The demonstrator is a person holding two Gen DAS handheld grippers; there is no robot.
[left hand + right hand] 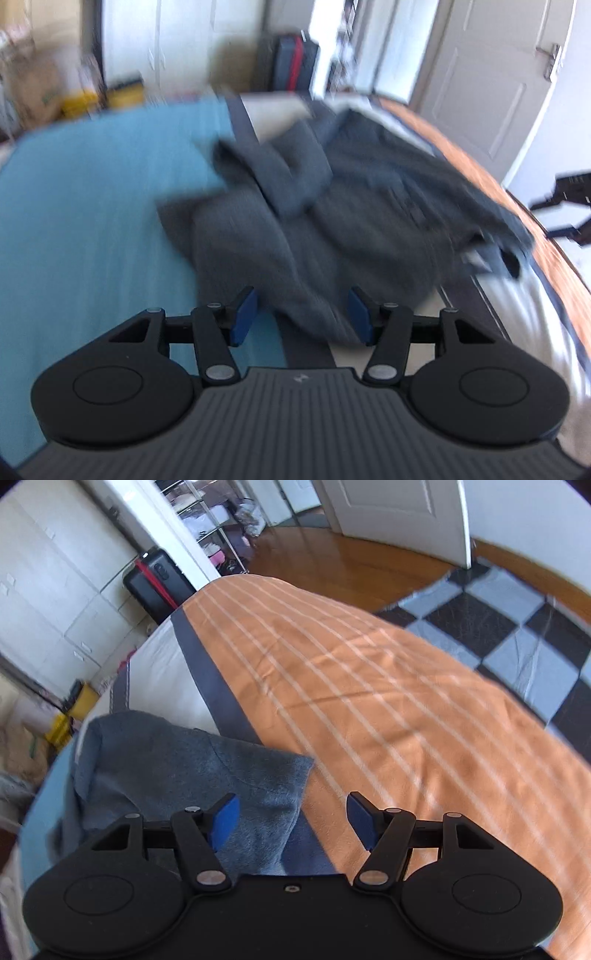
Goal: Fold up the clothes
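Note:
A dark grey garment [332, 221] lies rumpled on the bed, spread across the blue, white and orange parts of the cover. My left gripper [303, 314] is open and empty, hovering just above the garment's near edge. The left wrist view is blurred by motion. My right gripper [291, 821] is open and empty, above the right edge of the same grey garment [192, 768] where it meets the orange cover. The right gripper also shows at the far right of the left wrist view [565, 206].
The bed cover has a blue section [92, 221], a white section with dark bands [207, 672] and an orange striped section [388, 701]. A checkered rug [517, 627] lies on the wood floor beside the bed. A dark suitcase [155, 579] and white doors stand beyond.

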